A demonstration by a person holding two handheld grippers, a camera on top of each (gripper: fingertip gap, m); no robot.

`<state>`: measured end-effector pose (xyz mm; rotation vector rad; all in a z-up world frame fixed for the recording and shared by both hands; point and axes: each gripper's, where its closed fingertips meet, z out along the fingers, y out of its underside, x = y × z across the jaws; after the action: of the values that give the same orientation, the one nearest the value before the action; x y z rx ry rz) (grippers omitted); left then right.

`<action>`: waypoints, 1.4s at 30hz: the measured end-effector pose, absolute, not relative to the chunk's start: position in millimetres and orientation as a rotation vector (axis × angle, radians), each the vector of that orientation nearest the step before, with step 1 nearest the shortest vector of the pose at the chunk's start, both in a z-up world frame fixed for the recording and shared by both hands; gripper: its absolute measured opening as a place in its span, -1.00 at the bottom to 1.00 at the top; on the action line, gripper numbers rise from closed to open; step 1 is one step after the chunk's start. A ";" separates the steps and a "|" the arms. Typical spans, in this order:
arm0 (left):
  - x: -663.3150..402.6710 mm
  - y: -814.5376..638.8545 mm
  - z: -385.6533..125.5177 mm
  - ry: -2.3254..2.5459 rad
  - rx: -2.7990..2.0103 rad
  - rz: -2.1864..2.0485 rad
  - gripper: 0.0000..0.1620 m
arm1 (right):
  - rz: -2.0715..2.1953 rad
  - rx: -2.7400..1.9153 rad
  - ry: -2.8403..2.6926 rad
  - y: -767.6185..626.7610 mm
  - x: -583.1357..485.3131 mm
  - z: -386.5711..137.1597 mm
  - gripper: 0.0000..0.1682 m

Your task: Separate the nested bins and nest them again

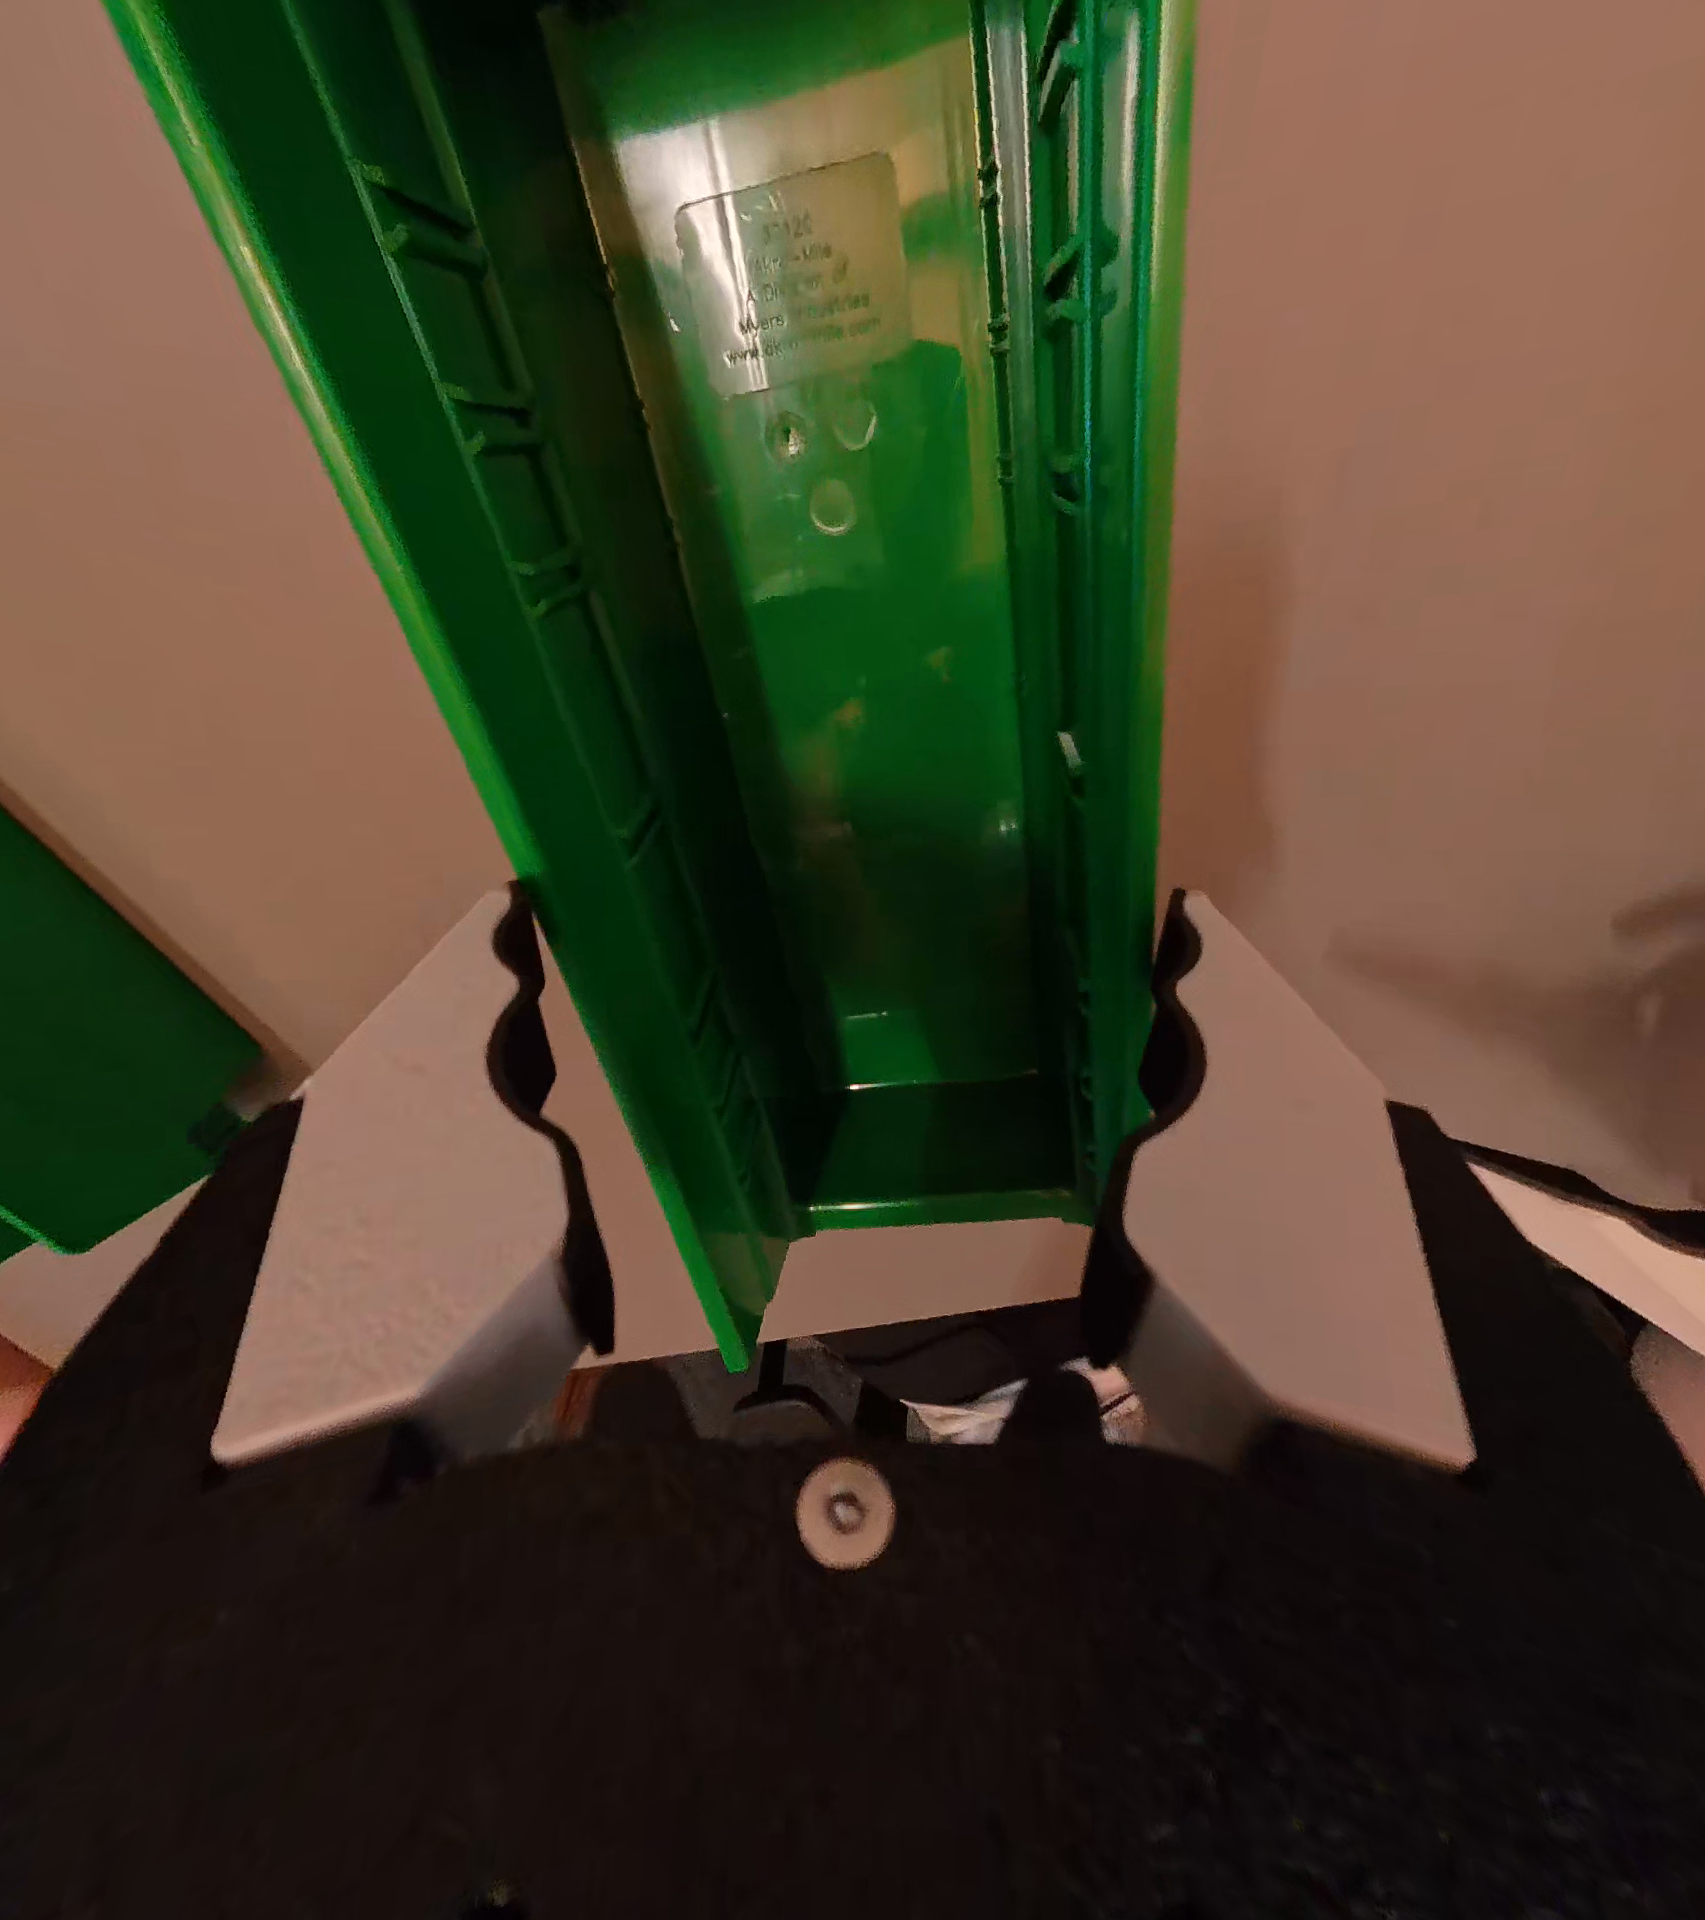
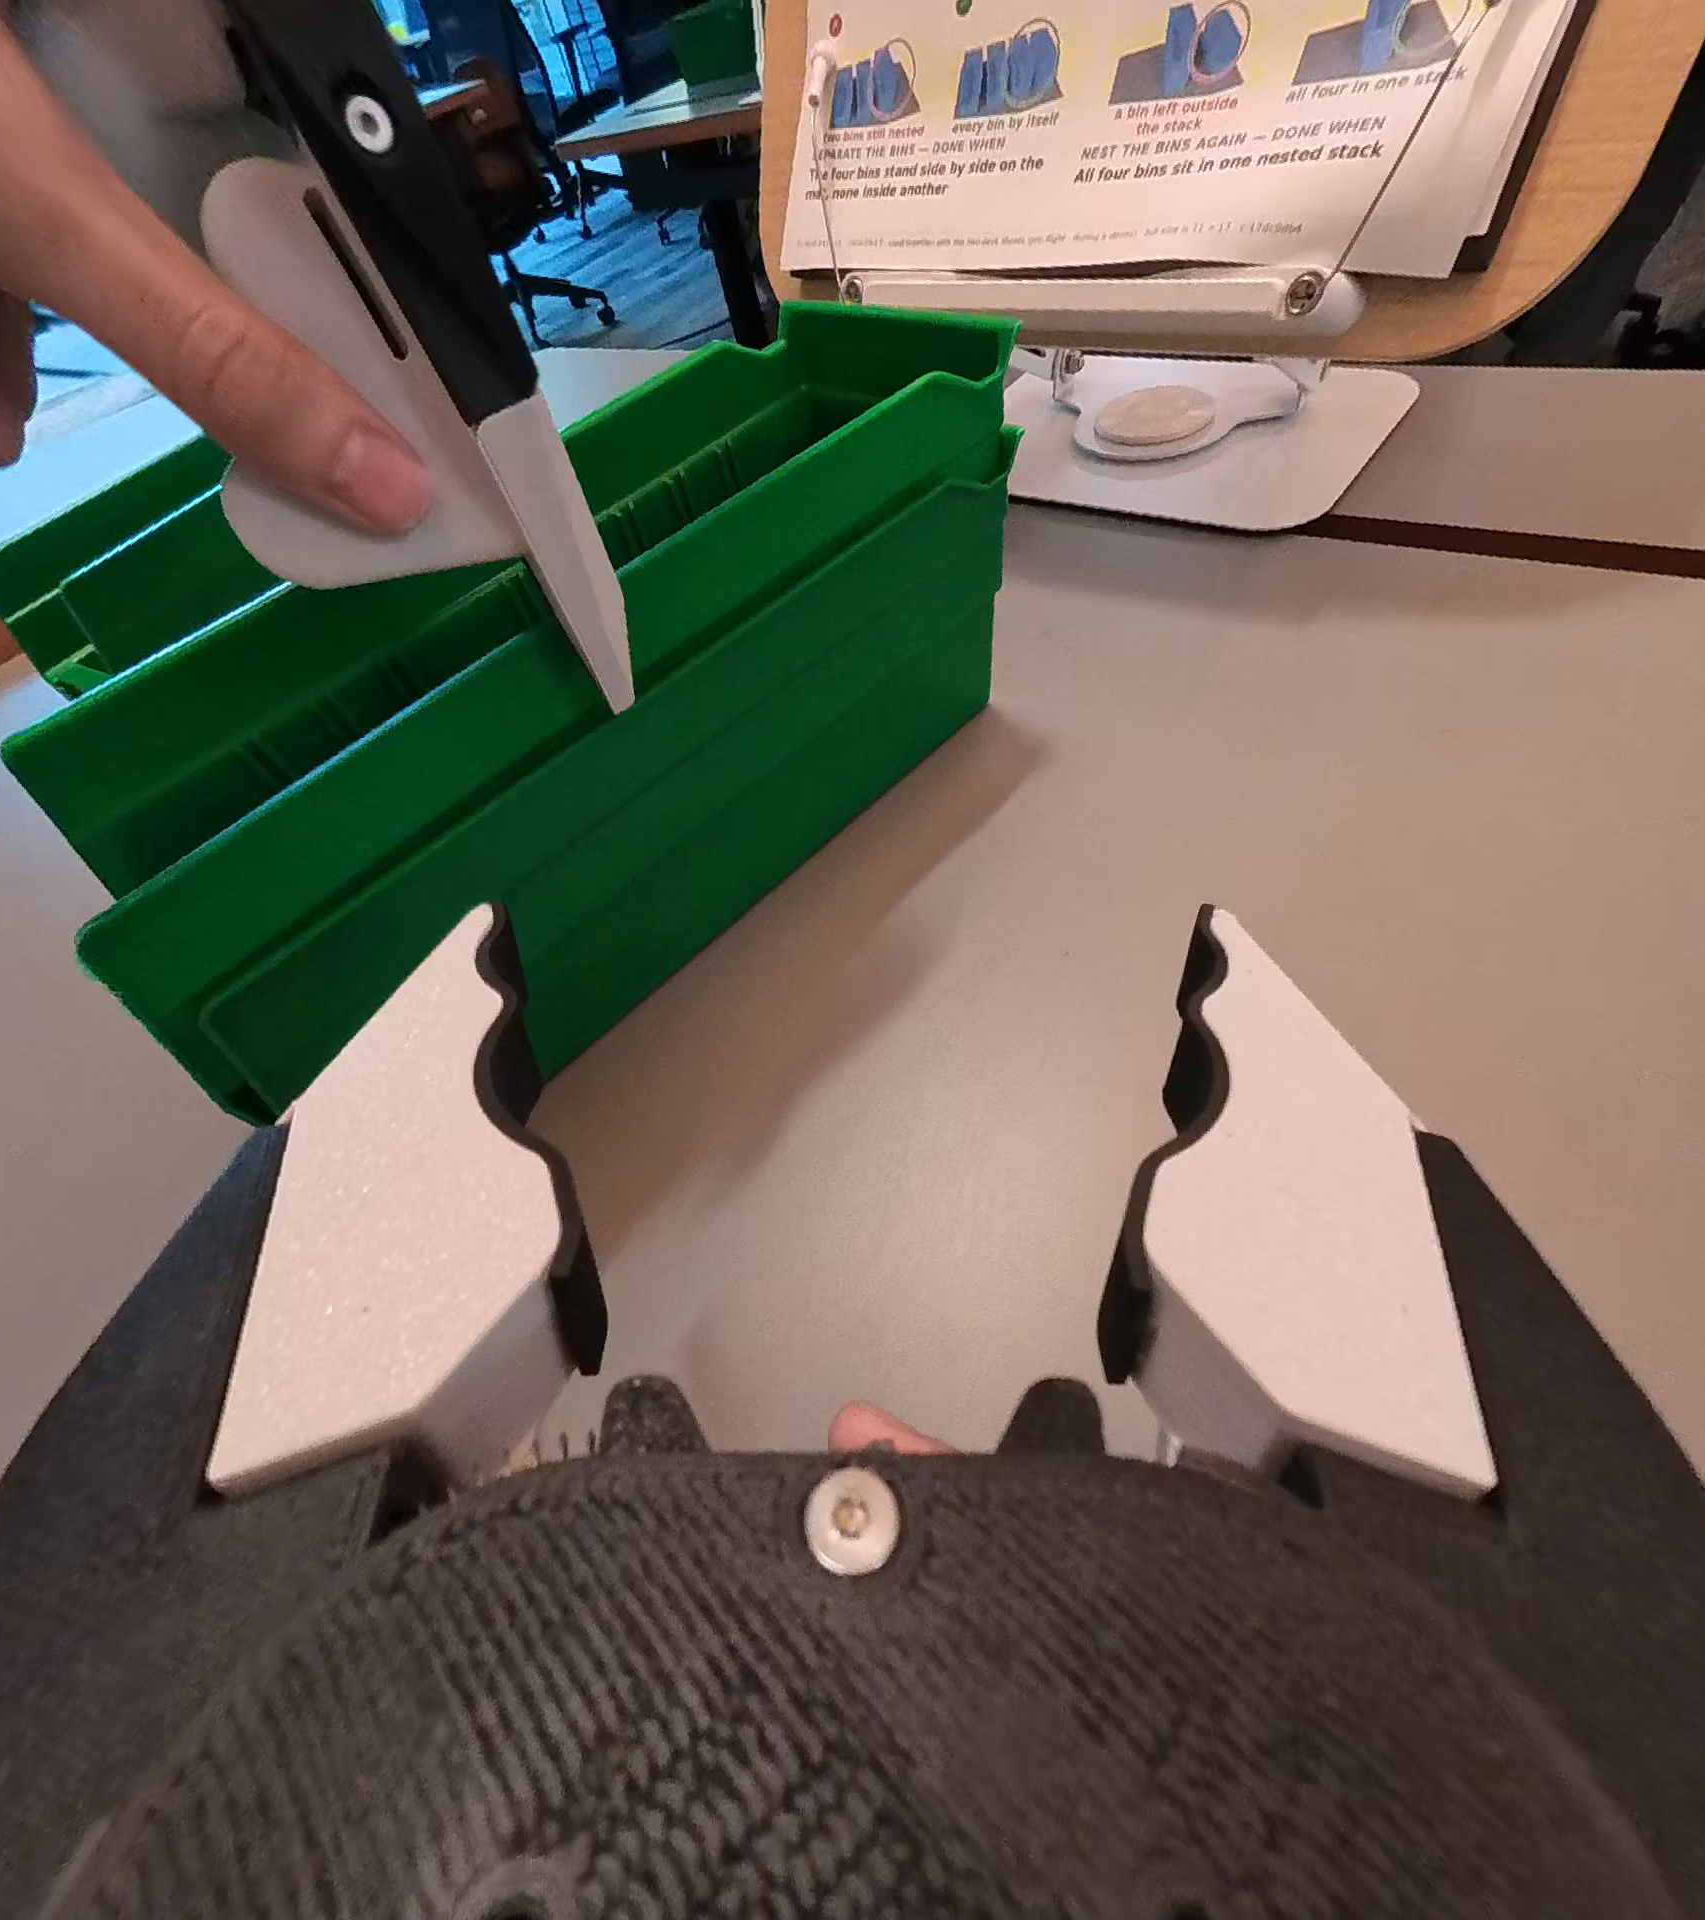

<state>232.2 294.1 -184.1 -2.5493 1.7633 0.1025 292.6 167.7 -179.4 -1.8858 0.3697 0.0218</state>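
A stack of nested green bins (image 2: 640,862) lies on the grey table (image 2: 1347,831), long side toward me in the right wrist view. The top bin (image 1: 858,727) fills the left wrist view, seen from above down its length. My left gripper (image 1: 848,904) is open and straddles this bin's width, one finger outside each long wall. One of its white fingers (image 2: 578,561) shows in the right wrist view against the top bin's near wall. My right gripper (image 2: 848,914) is open and empty, low over the table just right of the stack's near end.
Another green bin (image 2: 121,561) lies behind the stack at the left; it also shows in the left wrist view (image 1: 48,1039). A stand with an instruction sheet (image 2: 1139,135) and its flat base (image 2: 1232,457) sit at the back. A hand (image 2: 204,343) holds the left gripper.
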 end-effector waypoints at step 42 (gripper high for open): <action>217.7 282.2 -183.6 1.863 -2.640 0.171 0.39 | -0.051 -1.889 0.401 154.5 311.9 -177.4 0.44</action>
<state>217.7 282.2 -183.6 -2.6399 1.8635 0.1705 311.9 154.5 -177.4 -1.8886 0.4006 -0.0508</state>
